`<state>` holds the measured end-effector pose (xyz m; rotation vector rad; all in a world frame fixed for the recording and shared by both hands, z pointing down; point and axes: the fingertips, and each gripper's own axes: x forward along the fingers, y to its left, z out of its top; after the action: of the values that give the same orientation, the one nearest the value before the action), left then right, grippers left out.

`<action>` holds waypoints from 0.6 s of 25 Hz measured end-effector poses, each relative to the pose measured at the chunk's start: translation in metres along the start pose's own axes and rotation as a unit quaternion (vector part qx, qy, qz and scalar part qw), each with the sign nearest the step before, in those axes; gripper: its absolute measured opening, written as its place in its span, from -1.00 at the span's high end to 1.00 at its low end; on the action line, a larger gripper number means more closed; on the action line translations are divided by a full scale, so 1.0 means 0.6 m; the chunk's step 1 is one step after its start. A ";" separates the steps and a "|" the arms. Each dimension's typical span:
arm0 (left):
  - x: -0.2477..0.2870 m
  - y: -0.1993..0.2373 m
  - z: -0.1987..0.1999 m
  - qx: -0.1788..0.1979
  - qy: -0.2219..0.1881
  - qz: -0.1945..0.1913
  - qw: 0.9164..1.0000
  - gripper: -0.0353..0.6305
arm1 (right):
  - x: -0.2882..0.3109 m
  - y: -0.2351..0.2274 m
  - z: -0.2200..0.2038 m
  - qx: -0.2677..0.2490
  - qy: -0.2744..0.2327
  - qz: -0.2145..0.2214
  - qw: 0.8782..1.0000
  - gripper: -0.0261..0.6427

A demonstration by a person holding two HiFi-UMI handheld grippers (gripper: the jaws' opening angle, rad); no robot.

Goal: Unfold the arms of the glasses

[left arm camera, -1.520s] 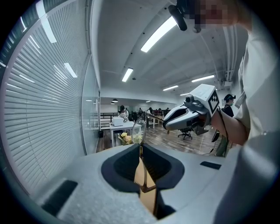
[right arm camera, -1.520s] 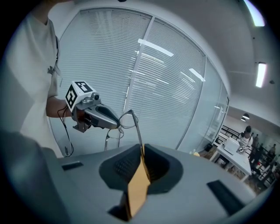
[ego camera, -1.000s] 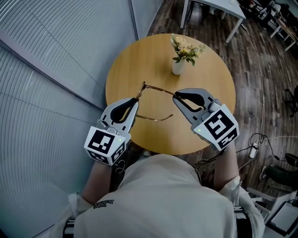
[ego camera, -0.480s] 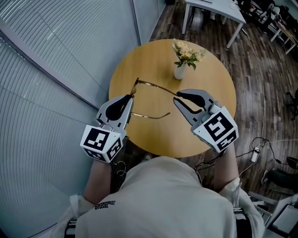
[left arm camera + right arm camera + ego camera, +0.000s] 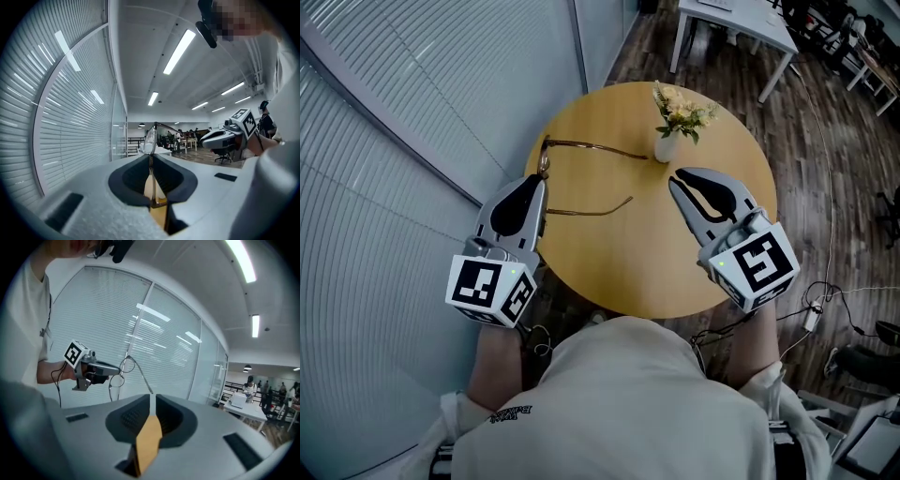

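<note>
The thin gold-wire glasses (image 5: 595, 147) hang above the round wooden table (image 5: 609, 272) at its left side. My left gripper (image 5: 540, 178) is shut on the front of the frame, and a lens (image 5: 150, 138) stands up between its jaws. Both arms stick out to the right, the far one reaching almost to the vase, the near one (image 5: 591, 210) lower. My right gripper (image 5: 680, 176) hovers right of the arm tips, apart from them, jaws together on nothing. From the right gripper view the glasses (image 5: 125, 365) show in the left gripper (image 5: 93, 369).
A small white vase (image 5: 667, 146) with flowers stands on the far part of the table, close to the tip of the far arm. Slatted window blinds (image 5: 412, 112) run along the left. A white table (image 5: 741, 14) stands on the dark wood floor beyond.
My right gripper let go of the far arm's tip and drew back to the right. My left gripper carried the glasses left and farther away, and the far arm now stands out wider.
</note>
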<state>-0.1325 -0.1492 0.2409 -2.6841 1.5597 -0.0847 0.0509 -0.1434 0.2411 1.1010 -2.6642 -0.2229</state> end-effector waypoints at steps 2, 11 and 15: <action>-0.004 0.011 0.018 0.005 -0.016 0.012 1.000 0.77 | -0.009 -0.016 0.020 0.009 -0.027 -0.029 0.999 0.79; -0.024 0.020 0.073 0.015 -0.074 0.044 0.996 0.77 | -0.060 -0.060 0.075 0.026 -0.095 -0.123 0.987 0.79; -0.029 0.009 0.072 0.048 -0.073 0.048 0.995 0.77 | -0.078 -0.063 0.083 0.035 -0.127 -0.133 0.982 0.79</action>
<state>-0.1431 -0.1364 0.1969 -2.4776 1.5941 0.0380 0.0940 -0.1346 0.1766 1.5482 -2.7507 -0.3417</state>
